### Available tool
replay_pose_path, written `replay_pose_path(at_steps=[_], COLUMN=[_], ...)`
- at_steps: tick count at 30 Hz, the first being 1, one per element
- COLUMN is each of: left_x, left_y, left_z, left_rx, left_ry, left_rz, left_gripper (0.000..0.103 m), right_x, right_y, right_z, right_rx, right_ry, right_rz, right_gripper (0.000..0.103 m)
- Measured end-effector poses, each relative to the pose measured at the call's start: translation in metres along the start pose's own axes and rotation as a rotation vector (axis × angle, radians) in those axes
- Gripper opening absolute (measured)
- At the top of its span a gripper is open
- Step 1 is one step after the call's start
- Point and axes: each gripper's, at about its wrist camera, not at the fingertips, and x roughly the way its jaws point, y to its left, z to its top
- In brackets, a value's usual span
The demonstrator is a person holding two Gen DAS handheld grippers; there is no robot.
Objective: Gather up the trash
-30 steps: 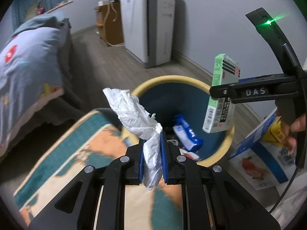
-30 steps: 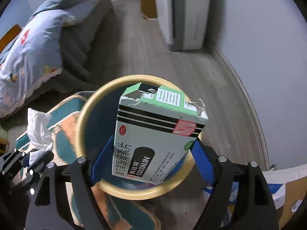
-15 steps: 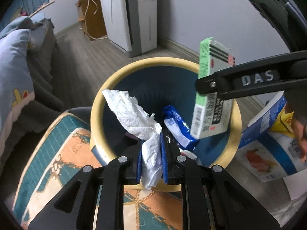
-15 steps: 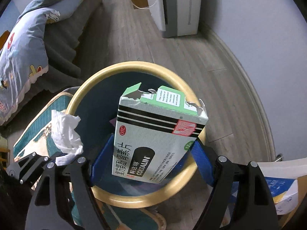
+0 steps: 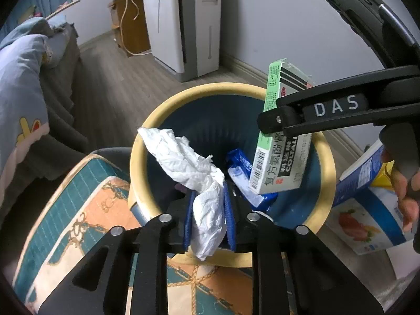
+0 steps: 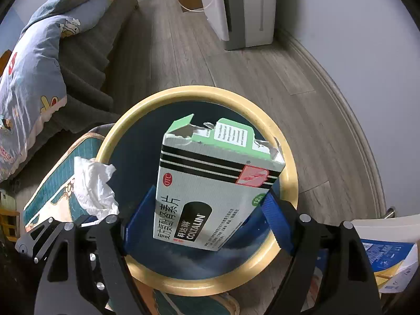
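We are holding both grippers over the round dark-blue wastebasket with the pale yellow rim (image 5: 168, 110), which is sitting at the centre of both views. Our left gripper (image 5: 208, 212) has just been easing its jaws apart; the crumpled white paper tissue (image 5: 189, 165) is sitting between the blue pads, which are flanking it closely, and its free end is reaching toward the upper left over the rim. Our right gripper (image 6: 207, 210) is clasping the green-and-white cardboard medicine box (image 6: 210, 191) with the torn top, tilted above the basket's opening. A blue wrapper (image 5: 241, 168) is lying inside the basket.
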Motion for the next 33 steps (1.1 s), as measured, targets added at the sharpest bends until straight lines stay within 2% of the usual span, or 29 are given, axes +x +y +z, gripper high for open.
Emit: replay_pose_path(at_steps=[5,9,17,24,29,33], left_x=[-0.002,-0.004,-0.009,-0.034,-0.082,-0.115], left_y=[0.003,0.004,0.002,0.004,0.006,0.01], left_z=[0.0,0.001,0.002,0.002,-0.003,-0.004], left_rx=[-0.013,-0.018,-0.028,-0.042,-0.029,-0.054], left_ry=[-0.017,-0.028,-0.049,-0.093,-0.127,-0.126], left_rz=[0.007,0.016,0.055,0.087,0.129,0.144], left_gripper=[0.041,0.065,0.091,0.095,0.096,0.097], right_x=[-0.004,-0.006,-0.011,-0.031,-0.068,-0.106], right_y=[-0.002,-0.002,-0.006,-0.022,-0.027,-0.019], right_z=[0.002,0.003,0.004,-0.001,-0.016,-0.036], right_rx=[0.029,0.037,0.055,0.079,0.086,0.088], right_ry=[-0.03,-0.037,-0.047,-0.074,-0.109,-0.16], right_rz=[0.034,0.052,0.033,0.016,0.034,0.048], right_gripper=[0.079,0.087,0.096,0.097,0.097,0.097])
